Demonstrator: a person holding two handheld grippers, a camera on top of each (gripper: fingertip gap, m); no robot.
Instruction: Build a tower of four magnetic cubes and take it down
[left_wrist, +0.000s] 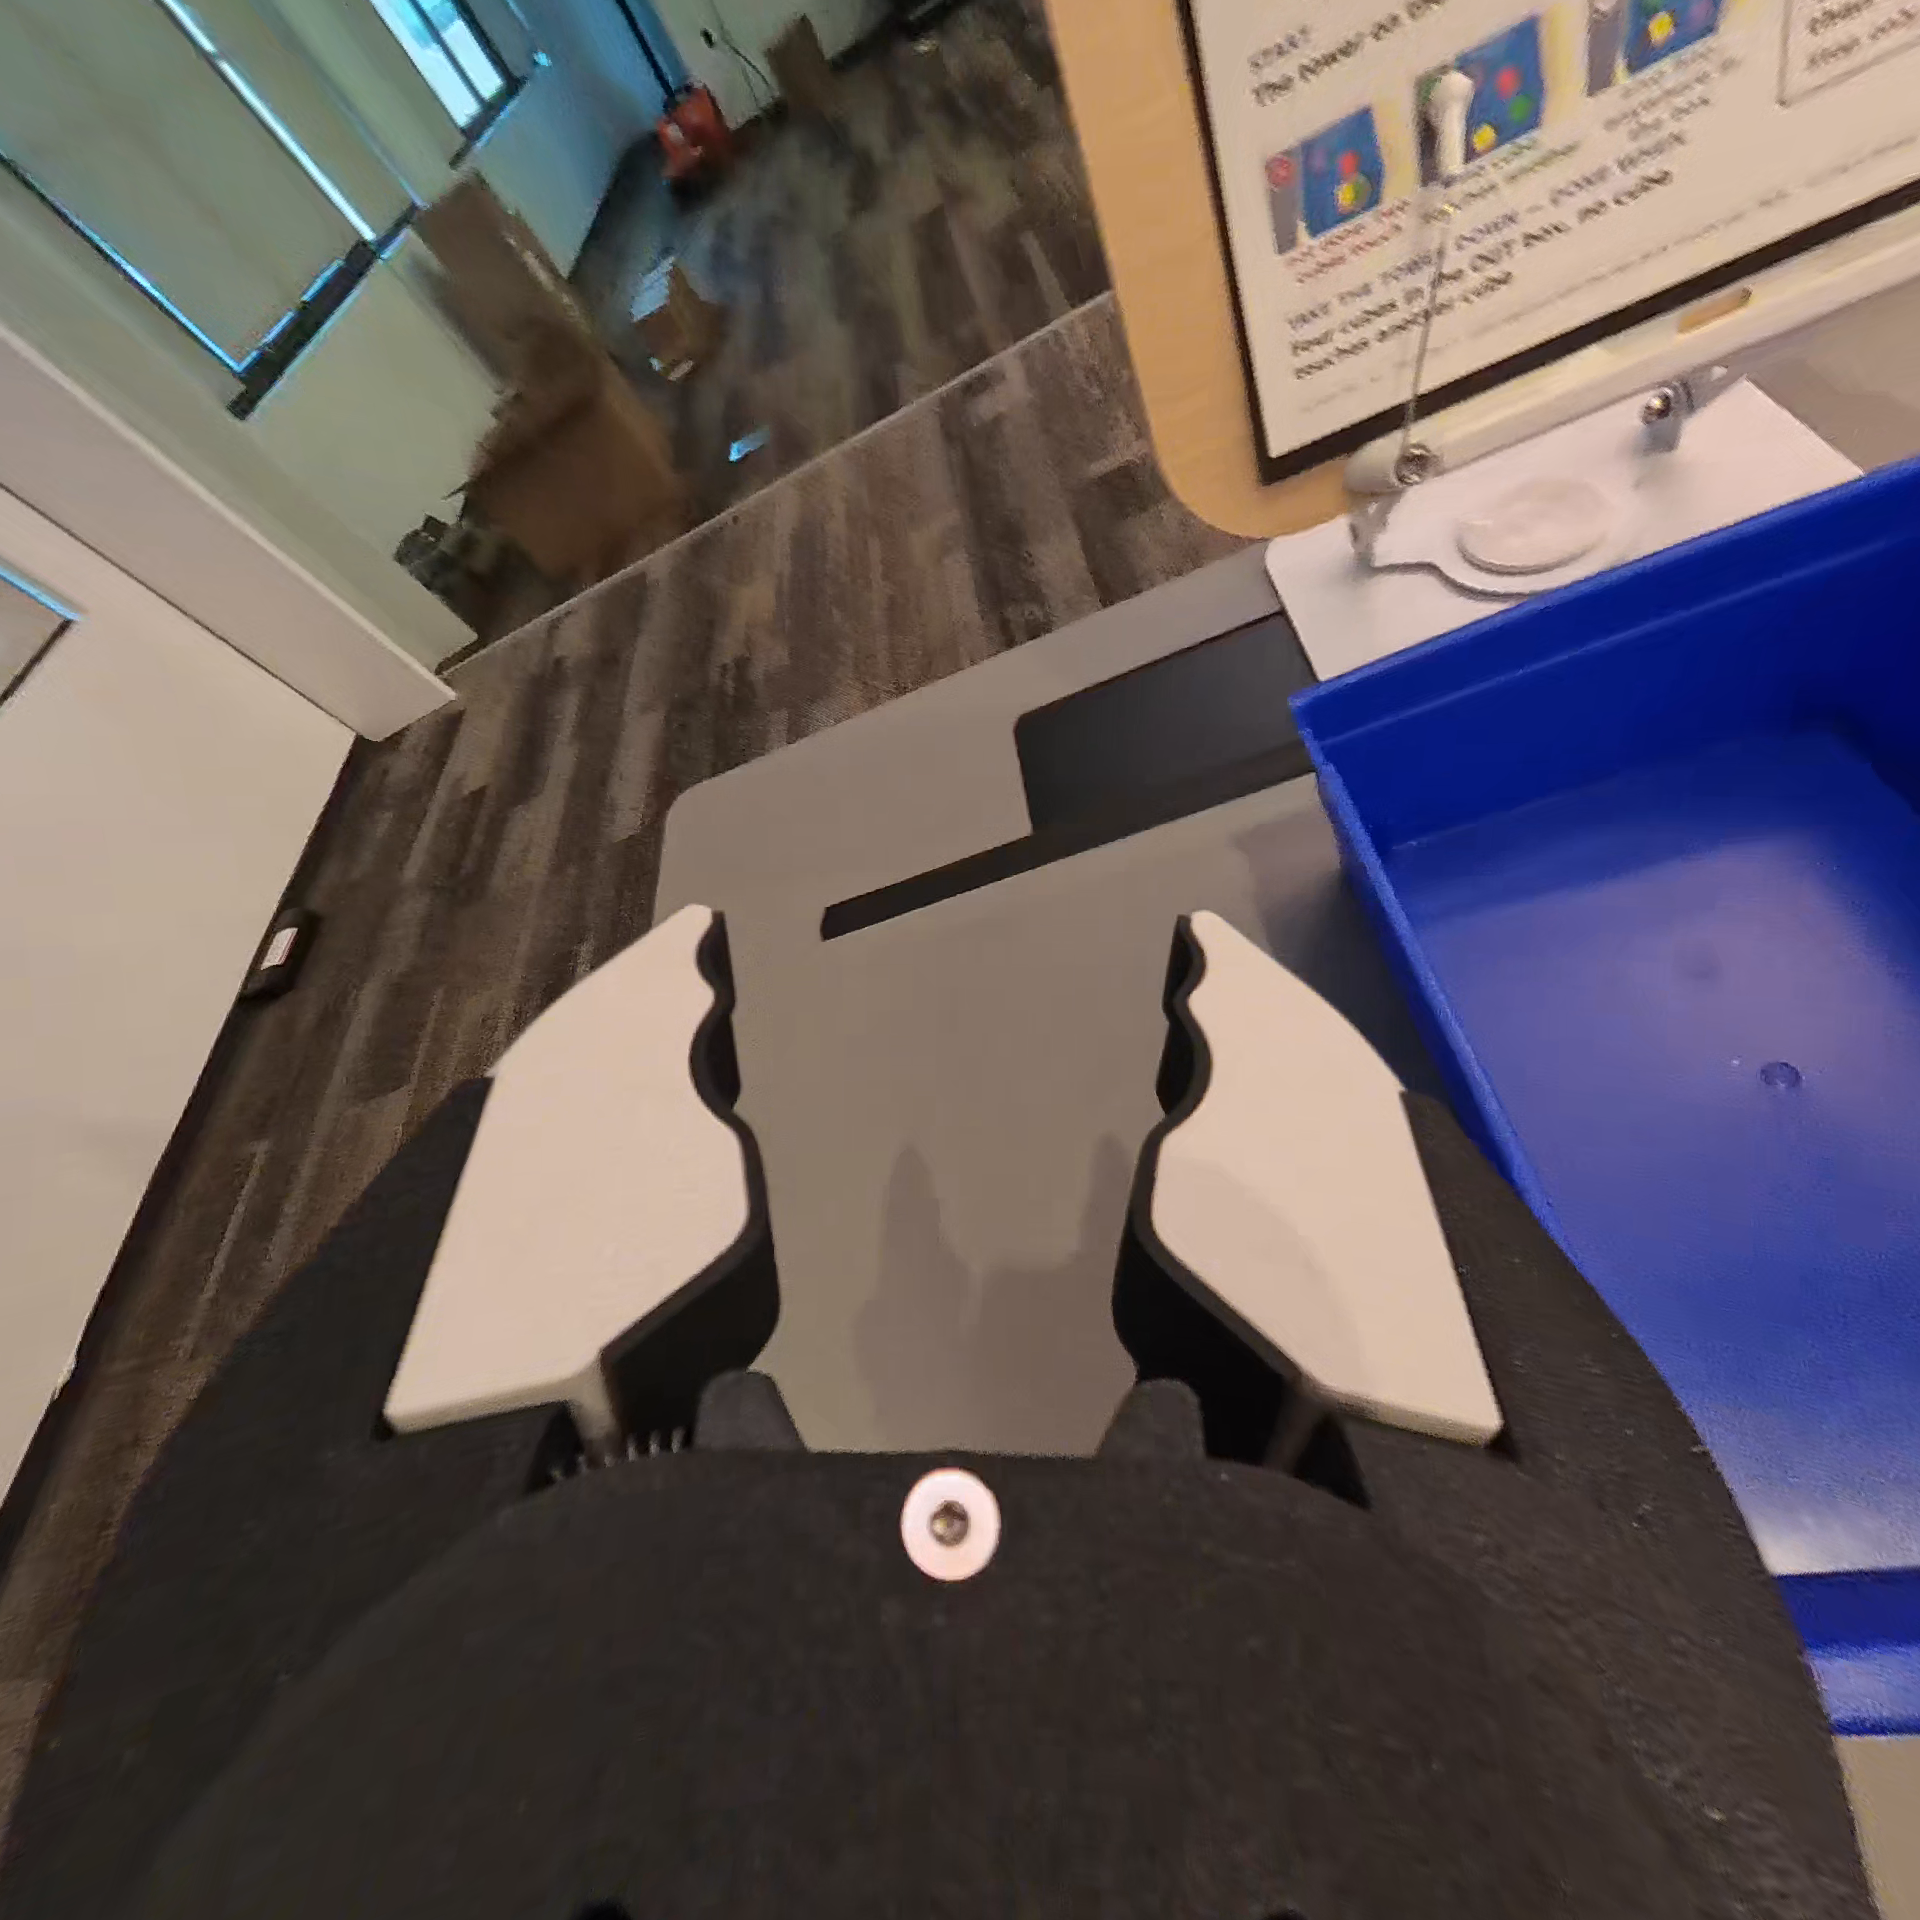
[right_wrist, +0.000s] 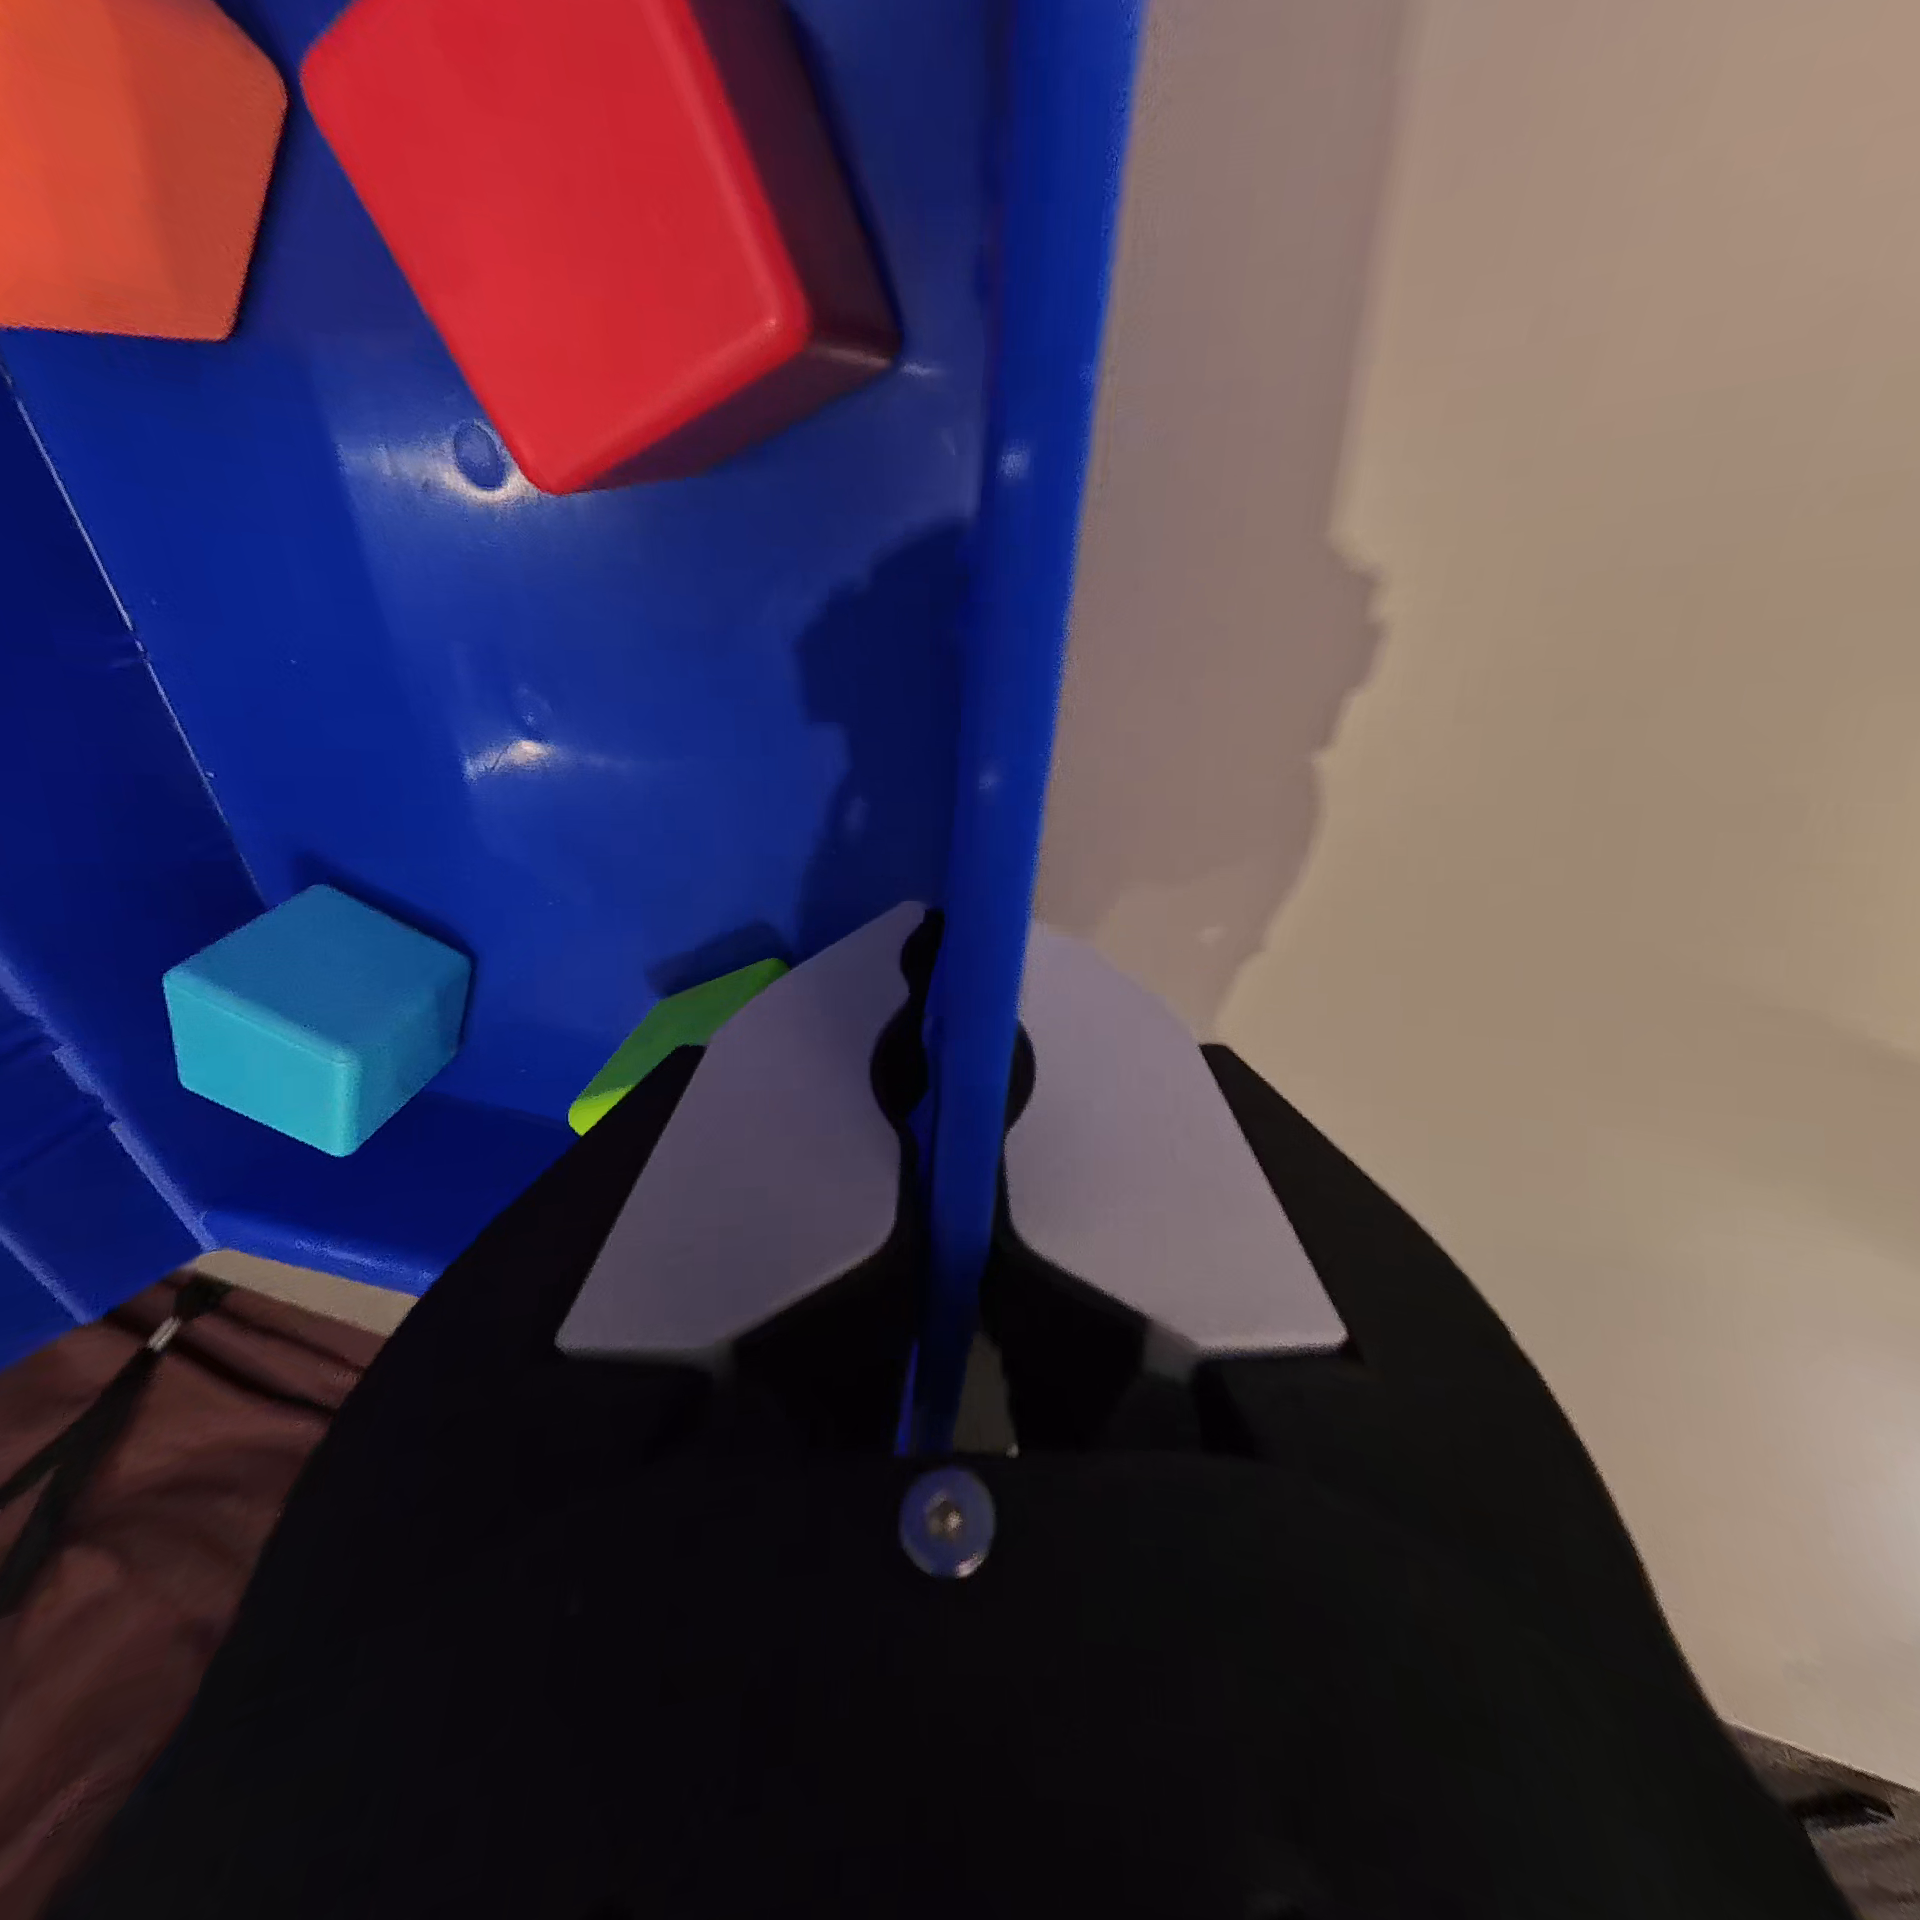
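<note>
In the right wrist view my right gripper (right_wrist: 971, 935) is shut on the wall (right_wrist: 1023, 623) of a blue bin, one finger inside and one outside. Inside this bin lie a red cube (right_wrist: 561, 229), an orange cube (right_wrist: 114, 156), a light blue cube (right_wrist: 312, 1013) and a green cube (right_wrist: 675, 1029), the green one partly hidden behind my left finger. In the left wrist view my left gripper (left_wrist: 951, 925) is open and empty above the grey table (left_wrist: 935, 1091), just left of an empty blue bin (left_wrist: 1662, 987).
A white stand (left_wrist: 1507, 520) holding an instruction sheet (left_wrist: 1558, 208) sits behind the empty bin. A black mat (left_wrist: 1153, 738) lies at the table's far edge, with carpeted floor (left_wrist: 727, 520) and cardboard boxes (left_wrist: 551, 395) beyond. A dark cloth (right_wrist: 156, 1455) shows below the held bin. The left gripper's tips are roughly 55 cm from the right gripper's.
</note>
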